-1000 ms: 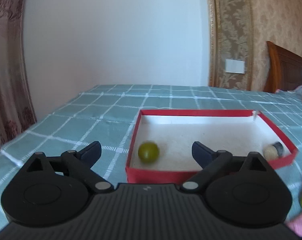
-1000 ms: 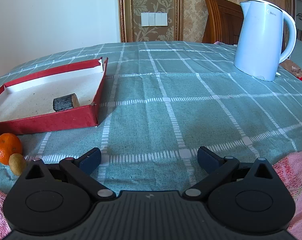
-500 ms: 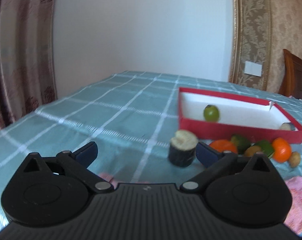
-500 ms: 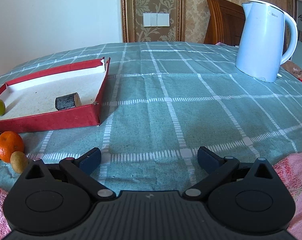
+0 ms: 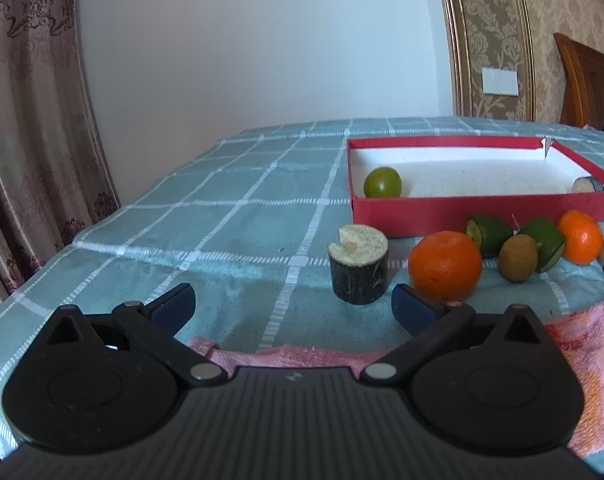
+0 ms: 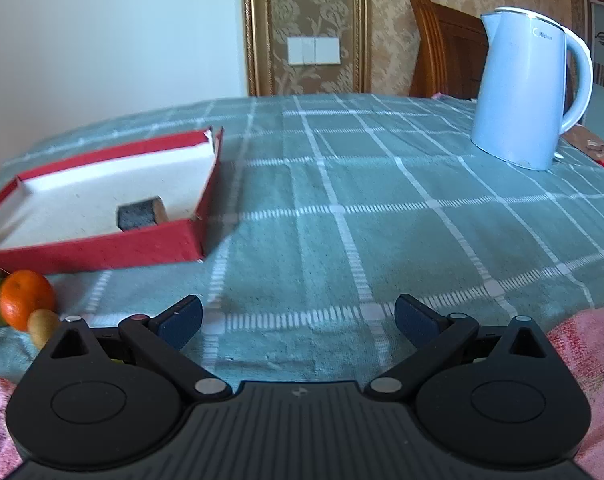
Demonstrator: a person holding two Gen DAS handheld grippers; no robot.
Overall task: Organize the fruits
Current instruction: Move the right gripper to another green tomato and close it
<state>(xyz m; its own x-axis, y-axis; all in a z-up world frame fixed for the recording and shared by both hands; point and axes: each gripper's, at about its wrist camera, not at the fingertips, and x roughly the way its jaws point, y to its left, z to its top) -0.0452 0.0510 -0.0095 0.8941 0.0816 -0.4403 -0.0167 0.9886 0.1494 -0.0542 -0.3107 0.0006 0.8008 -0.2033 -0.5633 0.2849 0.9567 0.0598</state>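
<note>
A red box [image 5: 462, 214] with a white inside holds a green fruit [image 5: 382, 182] and a dark sugarcane piece [image 5: 588, 185]. In front of it lie an upright sugarcane stub [image 5: 358, 268], two oranges [image 5: 444, 265], two green cut pieces [image 5: 489, 234] and two brown fruits [image 5: 518, 257]. My left gripper [image 5: 293, 310] is open and empty, just short of the stub. My right gripper [image 6: 297, 318] is open and empty over bare cloth, right of the box [image 6: 101, 246] and an orange [image 6: 26, 298].
A pale blue kettle [image 6: 528, 92] stands at the far right. A pink towel [image 5: 582, 344] lies at the near edge under both grippers. The checked teal cloth [image 6: 382, 200] covers the table, whose left edge drops off near a curtain [image 5: 29, 140].
My left gripper pulled back from above the box and swung left, so the fruits in front of the box now show. My right gripper moved slightly forward and lower.
</note>
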